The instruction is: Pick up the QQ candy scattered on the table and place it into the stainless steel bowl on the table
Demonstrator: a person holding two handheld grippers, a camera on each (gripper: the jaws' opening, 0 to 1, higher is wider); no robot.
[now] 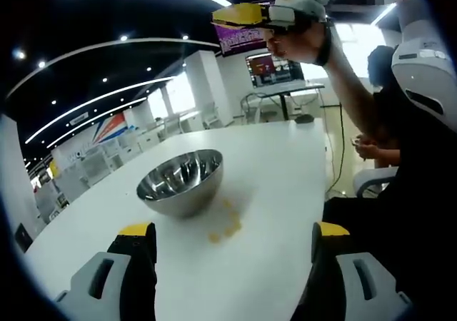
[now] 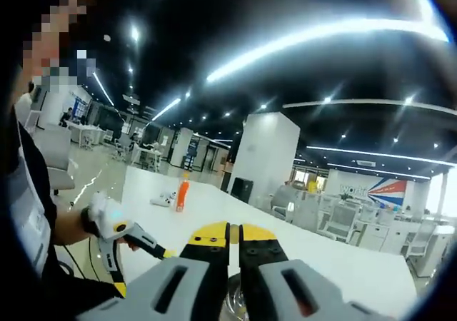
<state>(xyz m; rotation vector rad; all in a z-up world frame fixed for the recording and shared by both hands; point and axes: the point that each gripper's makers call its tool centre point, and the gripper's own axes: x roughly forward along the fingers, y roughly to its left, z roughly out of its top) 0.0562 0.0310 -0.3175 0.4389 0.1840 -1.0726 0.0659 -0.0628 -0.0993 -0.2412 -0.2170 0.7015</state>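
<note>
A stainless steel bowl (image 1: 180,182) stands on the white table (image 1: 278,171), and a little of its rim (image 2: 232,303) shows under the right jaws. A few yellow QQ candies (image 1: 226,227) lie on the table just in front of the bowl and to its right. My left gripper (image 1: 233,230) is open low over the table, its jaws wide apart on either side of the candies. A hand holds my right gripper (image 1: 246,18) high above the table, shut on a purple candy packet (image 1: 241,40). In the right gripper view its jaws (image 2: 234,246) stand closed, and the left gripper (image 2: 118,234) shows at the lower left.
A person in black sits at the table's right edge (image 1: 389,121) beside a white chair (image 1: 428,64). An orange bottle (image 2: 183,192) and a small white object (image 2: 166,199) stand far off on the table. Desks and a screen (image 1: 271,68) are behind.
</note>
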